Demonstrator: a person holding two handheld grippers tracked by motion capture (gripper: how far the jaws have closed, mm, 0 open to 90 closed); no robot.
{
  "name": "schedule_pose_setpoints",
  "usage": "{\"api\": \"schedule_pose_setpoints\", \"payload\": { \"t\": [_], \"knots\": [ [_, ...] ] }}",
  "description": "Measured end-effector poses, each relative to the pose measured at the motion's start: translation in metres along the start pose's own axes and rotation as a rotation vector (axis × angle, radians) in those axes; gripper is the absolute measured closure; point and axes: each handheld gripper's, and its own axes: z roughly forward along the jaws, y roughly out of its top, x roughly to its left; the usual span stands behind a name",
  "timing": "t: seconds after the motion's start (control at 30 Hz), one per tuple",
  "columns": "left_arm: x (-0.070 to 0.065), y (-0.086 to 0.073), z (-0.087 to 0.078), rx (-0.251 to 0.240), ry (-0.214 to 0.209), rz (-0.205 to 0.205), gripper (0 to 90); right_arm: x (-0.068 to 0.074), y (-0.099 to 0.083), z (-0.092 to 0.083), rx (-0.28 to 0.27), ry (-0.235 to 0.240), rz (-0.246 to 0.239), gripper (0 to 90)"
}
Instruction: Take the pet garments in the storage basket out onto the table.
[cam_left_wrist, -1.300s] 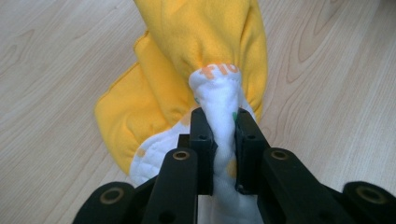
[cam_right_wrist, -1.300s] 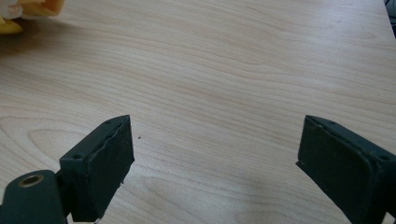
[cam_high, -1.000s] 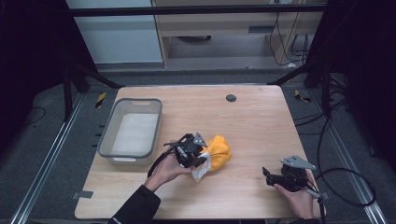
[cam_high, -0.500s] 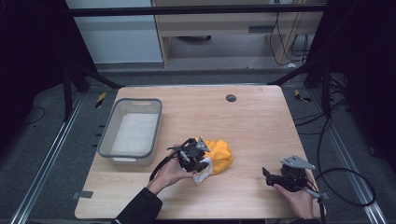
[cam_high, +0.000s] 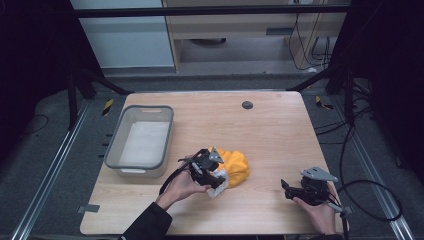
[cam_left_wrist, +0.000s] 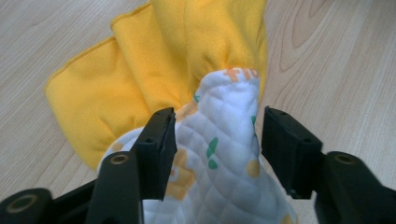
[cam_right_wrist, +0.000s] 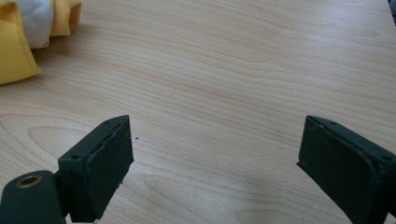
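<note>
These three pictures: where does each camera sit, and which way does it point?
High view: above the person's side, looking down on the wooden table; both hands and tongs enter below.
Left gripper view: rides the left tongs, facing the crumpled yellow-and-white quilted cloth between its jaws.
Right gripper view: rides the right tongs, facing bare wood.
All three share the cloth.

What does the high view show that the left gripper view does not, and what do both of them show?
High view alone: the grey bin at the table's left, the small dark disc near the far edge, and the right claw standing open over bare wood, apart from the cloth.

Left gripper view alone: the quilted white cloth with orange and green print, lying between the left claw's jaws, which are apart.

Both: the yellow cloth on the wooden table.
</note>
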Motion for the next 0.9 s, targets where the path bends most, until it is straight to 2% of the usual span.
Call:
{"api": "schedule_pose_setpoints", "payload": {
  "t": [0.23,0.57,0.73,0.9],
  "knots": [
    [0.001,-0.004,-0.012,-0.046,0.024,0.003,32.3,0.0,0.0,0.0,0.001,-0.001,0.001,9.7],
    [0.001,-0.018,-0.034,-0.114,0.052,0.008,27.0,-0.001,0.0,-0.001,0.001,-0.004,0.002,9.5],
    [0.002,-0.03,-0.044,-0.149,0.074,-0.016,26.4,-0.001,0.0,-0.001,0.001,-0.004,0.002,9.4],
    [0.003,-0.047,-0.053,-0.212,0.085,-0.05,27.0,0.0,-0.001,-0.001,0.002,-0.004,0.002,9.3]
  ]
}}
